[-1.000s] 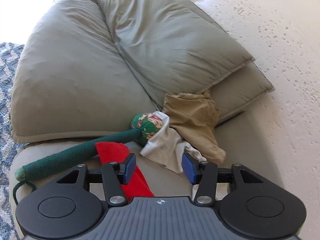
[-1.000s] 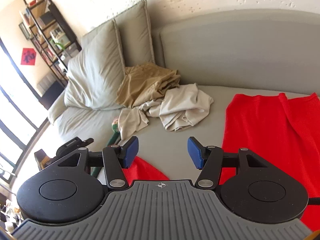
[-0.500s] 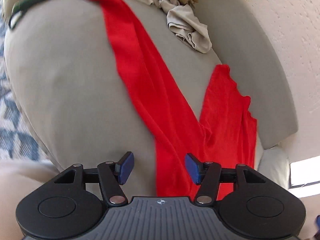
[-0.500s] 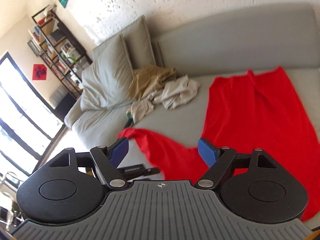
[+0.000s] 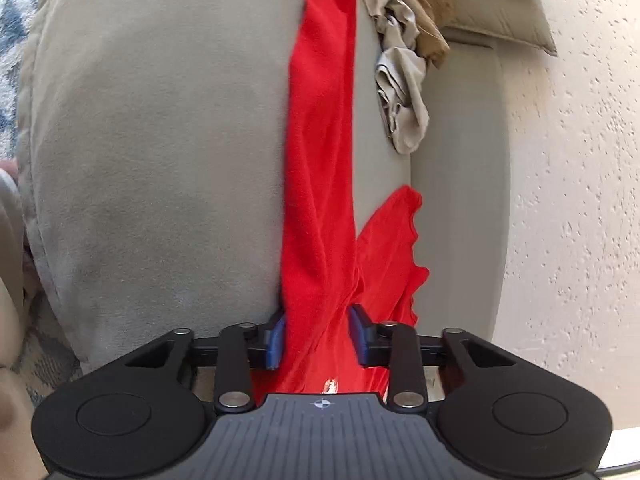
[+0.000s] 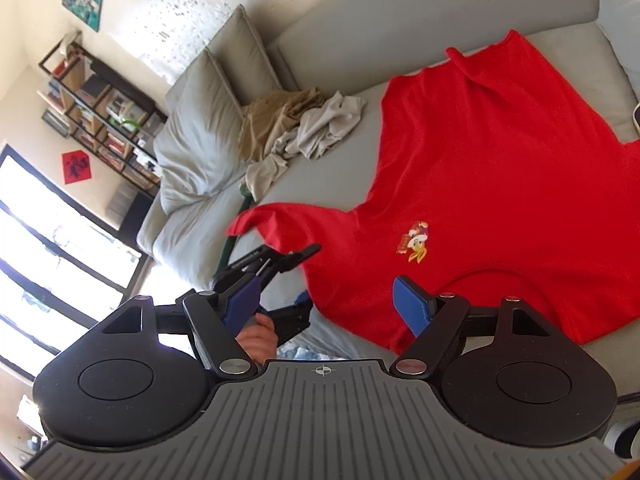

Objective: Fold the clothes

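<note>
1. The red T-shirt (image 6: 492, 168) lies spread on the grey sofa (image 6: 340, 168), front up — a small cartoon print (image 6: 414, 242) on its chest and one sleeve stretched out toward the cushions.
2. The left gripper (image 5: 316, 334) has red cloth bunched between its blue pads (image 5: 276, 338); whether they actually pinch it cannot be told.
3. The right gripper (image 6: 326, 306) hovers over the shirt's near edge, fingers spread wide and holding nothing.
4. Crumpled tan and beige clothes (image 6: 304, 124) sit piled against the pillows (image 6: 196, 132) — apart from the shirt.
</note>
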### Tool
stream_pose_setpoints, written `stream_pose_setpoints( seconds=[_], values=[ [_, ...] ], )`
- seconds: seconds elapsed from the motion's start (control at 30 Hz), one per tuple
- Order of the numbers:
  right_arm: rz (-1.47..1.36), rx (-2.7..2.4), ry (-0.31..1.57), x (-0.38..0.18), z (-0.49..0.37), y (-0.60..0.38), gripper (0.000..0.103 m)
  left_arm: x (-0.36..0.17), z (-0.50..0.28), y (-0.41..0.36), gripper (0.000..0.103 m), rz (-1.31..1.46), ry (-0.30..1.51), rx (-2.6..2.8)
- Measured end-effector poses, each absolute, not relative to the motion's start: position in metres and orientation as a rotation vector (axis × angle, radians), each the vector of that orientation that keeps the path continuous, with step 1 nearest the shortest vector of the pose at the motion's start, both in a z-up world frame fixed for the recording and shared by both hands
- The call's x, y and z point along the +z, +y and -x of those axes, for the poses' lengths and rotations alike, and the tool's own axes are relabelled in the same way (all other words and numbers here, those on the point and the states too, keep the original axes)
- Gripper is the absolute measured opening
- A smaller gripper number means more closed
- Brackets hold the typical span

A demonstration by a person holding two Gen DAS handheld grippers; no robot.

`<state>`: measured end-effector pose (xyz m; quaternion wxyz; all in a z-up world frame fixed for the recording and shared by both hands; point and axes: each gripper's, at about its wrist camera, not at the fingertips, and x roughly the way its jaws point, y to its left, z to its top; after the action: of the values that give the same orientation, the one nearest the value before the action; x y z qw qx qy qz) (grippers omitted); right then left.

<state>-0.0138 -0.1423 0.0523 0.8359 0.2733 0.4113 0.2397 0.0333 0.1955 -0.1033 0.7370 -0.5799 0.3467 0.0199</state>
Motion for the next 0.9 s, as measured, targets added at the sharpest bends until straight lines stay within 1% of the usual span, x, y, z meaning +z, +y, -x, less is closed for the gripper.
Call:
stream_pose_setpoints(
  seconds=[0.03,0.1,0.23,0.37,0.4,0.43,0.47,0.5,0.53,0.6,0.67,0.73,0.8,0.9],
  values=[
    [-0.583,0.512,0.873,0.05,0.016,-0.144,0.079,-0.103,-0.03,0.196,0.0,1.286,0.747,0.058],
    [-0.59,0.509,0.874,0.045,0.019,-0.149,0.079,-0.103,-0.024,0.195,0.0,1.305,0.718,0.088],
    [-0.603,0.494,0.875,0.037,0.025,-0.16,0.079,-0.061,-0.006,0.171,0.0,1.019,0.72,0.199],
    [-0.631,0.488,0.886,0.03,0.024,-0.169,0.079,-0.051,0.001,0.144,0.0,0.829,0.787,0.275],
    [-0.633,0.489,0.889,0.029,0.024,-0.17,0.079,-0.054,0.0,0.149,0.002,0.838,0.817,0.274],
    [-0.634,0.49,0.892,0.027,0.023,-0.171,0.079,-0.057,-0.001,0.154,0.007,0.848,0.847,0.273],
    [-0.635,0.494,0.894,0.026,0.023,-0.171,0.079,-0.06,-0.002,0.158,0.016,0.857,0.877,0.272],
    [-0.633,0.5,0.896,0.026,0.023,-0.171,0.079,-0.063,-0.002,0.163,0.031,0.867,0.905,0.271],
    [-0.632,0.505,0.898,0.025,0.023,-0.172,0.079,-0.061,0.0,0.17,0.036,0.889,0.9,0.273],
    [-0.636,0.506,0.904,0.023,0.023,-0.174,0.079,-0.048,-0.001,0.18,0.036,0.896,0.86,0.238],
    [-0.645,0.5,0.914,0.02,0.021,-0.175,0.08,-0.026,-0.006,0.203,0.036,0.877,0.779,0.237],
    [-0.658,0.492,0.926,0.016,0.018,-0.176,0.08,-0.003,-0.01,0.226,0.039,0.858,0.699,0.235],
    [-0.663,0.489,0.93,0.015,0.015,-0.174,0.08,0.019,-0.016,0.25,0.04,0.838,0.62,0.235],
    [-0.669,0.486,0.918,0.015,0.007,-0.166,0.08,0.017,-0.06,0.306,0.038,0.823,0.618,0.353]
  ],
)
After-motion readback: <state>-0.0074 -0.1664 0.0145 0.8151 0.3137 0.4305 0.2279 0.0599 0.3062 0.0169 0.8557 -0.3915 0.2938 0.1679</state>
